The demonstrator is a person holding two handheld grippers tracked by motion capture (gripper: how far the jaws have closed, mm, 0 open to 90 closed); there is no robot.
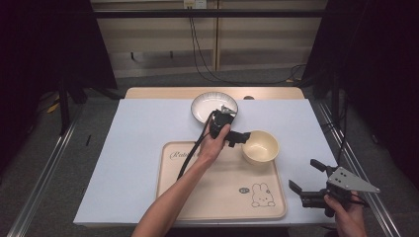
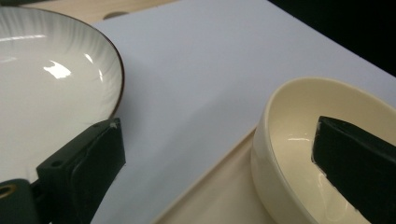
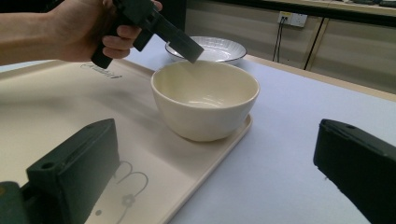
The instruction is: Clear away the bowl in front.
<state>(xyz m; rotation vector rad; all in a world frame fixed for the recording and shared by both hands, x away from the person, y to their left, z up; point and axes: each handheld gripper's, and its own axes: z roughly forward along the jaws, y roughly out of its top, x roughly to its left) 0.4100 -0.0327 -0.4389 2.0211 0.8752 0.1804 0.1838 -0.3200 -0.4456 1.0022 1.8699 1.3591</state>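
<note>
A cream bowl (image 1: 260, 146) stands on the far right corner of a beige tray (image 1: 222, 182) printed with a rabbit. My left gripper (image 1: 244, 137) is open at the bowl's left rim. In the left gripper view one jaw hangs over the inside of the bowl (image 2: 294, 112) and the other stays outside it, above the edge of a white dark-rimmed plate (image 2: 46, 84). My right gripper (image 1: 302, 174) is open and holds nothing, to the right of the tray near the table's front edge. It faces the bowl (image 3: 205, 107) from a distance.
The white plate (image 1: 214, 106) sits empty on the pale table cover (image 1: 138, 143), just behind the tray. A hand (image 3: 79, 28) holds the left gripper over the tray (image 3: 46, 107). Cables hang behind the table's far edge.
</note>
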